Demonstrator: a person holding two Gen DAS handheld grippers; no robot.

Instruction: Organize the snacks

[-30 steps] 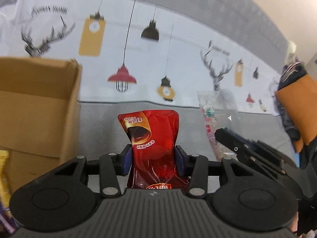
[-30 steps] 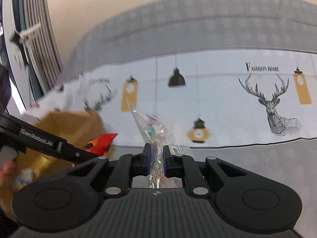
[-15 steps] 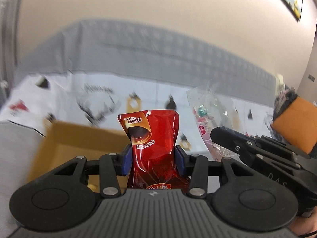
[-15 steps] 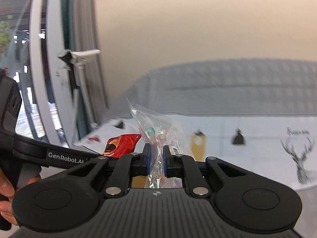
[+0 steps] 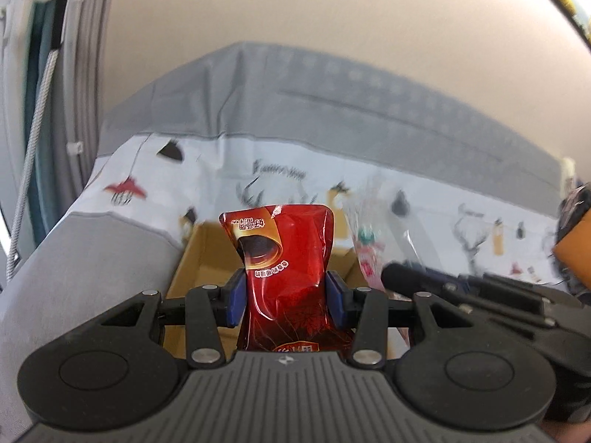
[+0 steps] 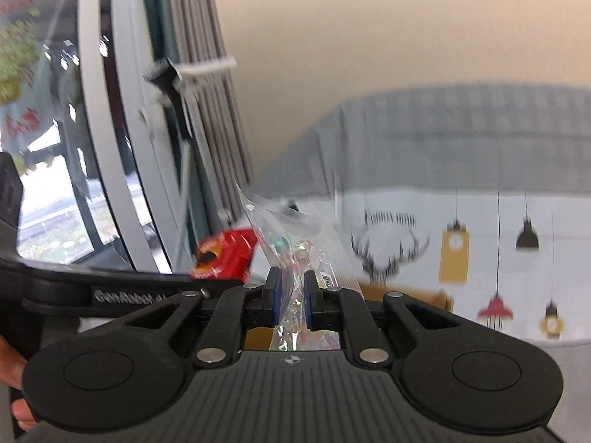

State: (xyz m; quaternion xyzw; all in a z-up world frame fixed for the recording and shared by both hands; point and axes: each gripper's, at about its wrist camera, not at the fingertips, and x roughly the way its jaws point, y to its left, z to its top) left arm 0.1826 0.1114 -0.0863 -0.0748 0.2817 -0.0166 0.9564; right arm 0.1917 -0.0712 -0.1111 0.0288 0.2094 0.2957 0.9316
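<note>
My left gripper (image 5: 286, 297) is shut on a red snack pouch (image 5: 284, 258) and holds it upright above an open cardboard box (image 5: 199, 254). My right gripper (image 6: 292, 297) is shut on a clear bag of candies (image 6: 295, 254) and holds it over the same box (image 6: 402, 293). In the left wrist view the clear bag (image 5: 373, 229) and the right gripper's body sit just to the right of the pouch. In the right wrist view the red pouch (image 6: 225, 254) shows to the left, beside the left gripper's body.
A table with a grey and white cloth (image 5: 280, 170) printed with deer and lamps lies beneath. A window frame and grey curtains (image 6: 192, 118) stand at the left. A beige wall is behind. An orange object (image 5: 574, 254) sits at the far right.
Both grippers have swung left toward the cardboard box with their snacks still held. The box, beside the left gripper before, now lies under both grippers.
</note>
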